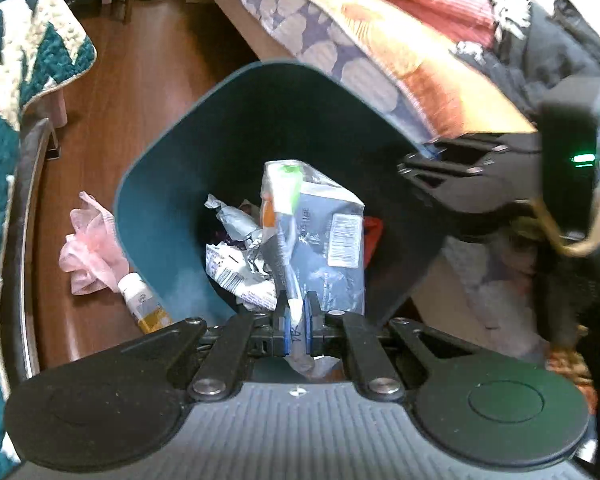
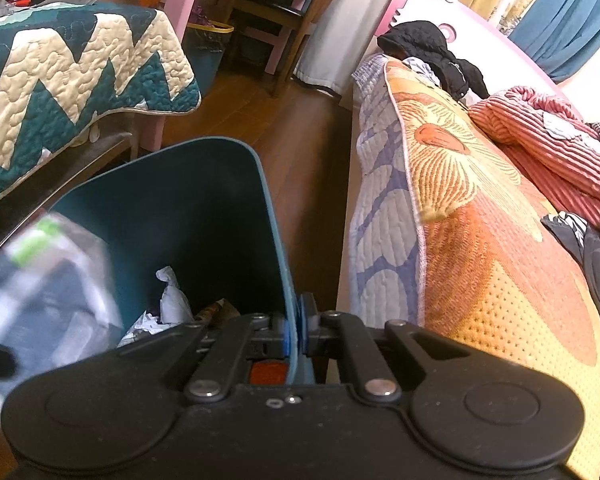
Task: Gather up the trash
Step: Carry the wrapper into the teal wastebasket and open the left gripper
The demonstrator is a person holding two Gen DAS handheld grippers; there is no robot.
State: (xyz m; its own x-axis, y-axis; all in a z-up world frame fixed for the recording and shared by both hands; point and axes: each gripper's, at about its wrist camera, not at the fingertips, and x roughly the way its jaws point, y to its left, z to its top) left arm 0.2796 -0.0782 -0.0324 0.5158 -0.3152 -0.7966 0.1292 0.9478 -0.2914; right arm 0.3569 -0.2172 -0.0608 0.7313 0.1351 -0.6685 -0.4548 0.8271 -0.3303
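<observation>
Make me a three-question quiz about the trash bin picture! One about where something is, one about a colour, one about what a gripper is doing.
1. Where does the pink cloth lie?
A. inside the bin
B. on the floor beside the bin
C. on the bed

2. What colour is the trash bin?
A. teal
B. yellow
C. white

3. What is the right gripper doing?
A. hanging open in the air
B. holding a bottle
C. pinching the bin's rim

Answers:
1 B, it sits on the wood floor left of the bin.
2 A, its walls are teal inside and out.
3 C, the bin's wall runs between its shut pads.
</observation>
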